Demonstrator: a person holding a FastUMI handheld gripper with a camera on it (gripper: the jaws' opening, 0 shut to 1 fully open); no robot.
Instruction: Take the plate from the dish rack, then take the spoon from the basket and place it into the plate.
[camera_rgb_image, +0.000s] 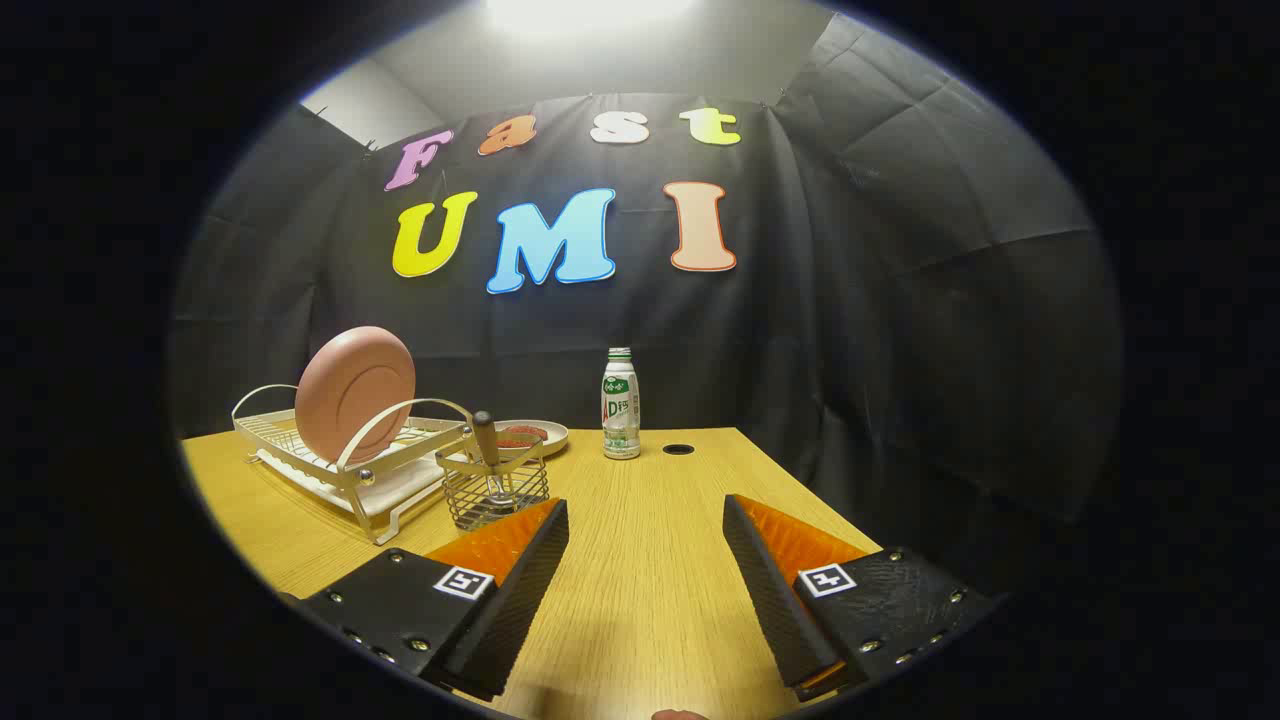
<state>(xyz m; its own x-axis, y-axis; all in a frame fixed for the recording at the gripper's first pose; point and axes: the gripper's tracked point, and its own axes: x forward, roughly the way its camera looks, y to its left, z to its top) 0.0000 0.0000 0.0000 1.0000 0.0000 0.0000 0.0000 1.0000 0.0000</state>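
Your claw (645, 515) is hovering low over the wooden table (650, 600) with its 2 fingers spread wide and nothing between them. Each finger is carrying 1 small square black-and-white marker on its top. The pink plate (354, 393) is standing upright on edge in the white wire dish rack (350, 460), well ahead of your left finger. Just beside the rack, and just beyond that finger's tip, the wire basket (495, 490) is holding the spoon (487, 455), handle up and leaning slightly. Behind the basket a shallow pale dish (535, 435) is holding something reddish that is too small to make out. Farther back a white bottle (620, 405) with a green cap and green label is standing upright beside a small dark hole (678, 450) in the table; its lettering is too small to make out.
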